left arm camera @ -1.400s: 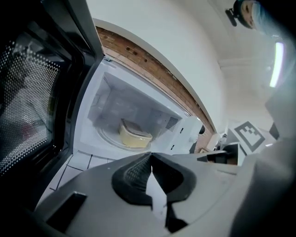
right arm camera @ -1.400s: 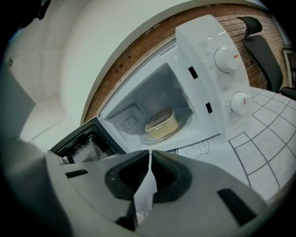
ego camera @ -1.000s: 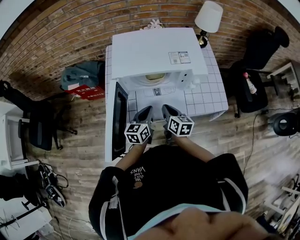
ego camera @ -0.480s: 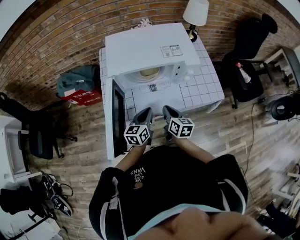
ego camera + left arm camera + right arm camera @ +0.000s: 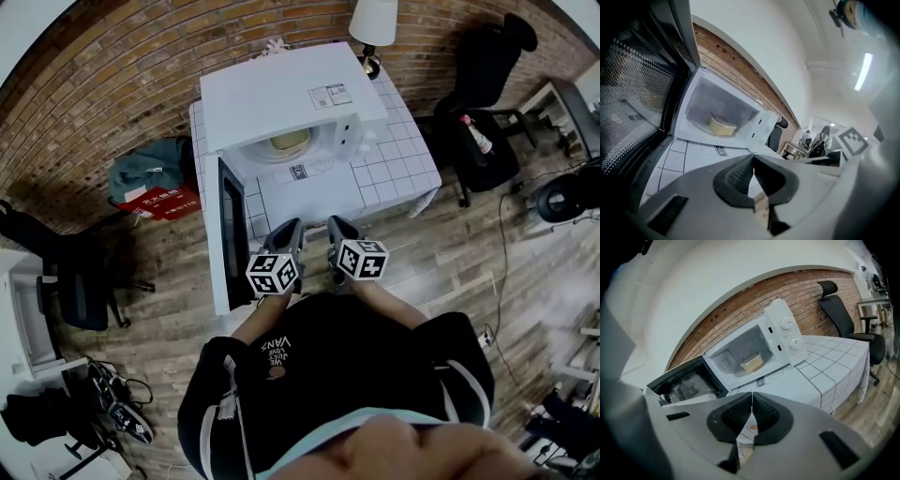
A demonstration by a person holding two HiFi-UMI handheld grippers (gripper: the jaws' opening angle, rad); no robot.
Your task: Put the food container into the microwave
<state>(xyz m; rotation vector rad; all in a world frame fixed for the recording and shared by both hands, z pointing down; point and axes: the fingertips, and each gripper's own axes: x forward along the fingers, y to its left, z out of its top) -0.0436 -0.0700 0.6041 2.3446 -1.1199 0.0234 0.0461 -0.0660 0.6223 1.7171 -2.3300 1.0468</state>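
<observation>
The pale yellow food container (image 5: 288, 142) (image 5: 722, 125) (image 5: 752, 363) sits inside the white microwave (image 5: 291, 98) on its round turntable. The microwave door (image 5: 231, 228) hangs open to the left. My left gripper (image 5: 291, 228) (image 5: 753, 159) is shut with nothing in it, held back from the table's front edge. My right gripper (image 5: 337, 225) (image 5: 752, 398) is shut and empty too, beside the left one. Both point toward the microwave opening from some distance.
The microwave stands on a table with a white grid-pattern cloth (image 5: 394, 169). A lamp (image 5: 373, 23) is behind it at the right. Black office chairs (image 5: 483, 112) stand to the right, another chair (image 5: 80, 281) to the left. Bags (image 5: 155, 178) lie on the wooden floor.
The view has drifted: the microwave and table sit a little higher and further left in the head view. Both grippers stay shut and side by side.
</observation>
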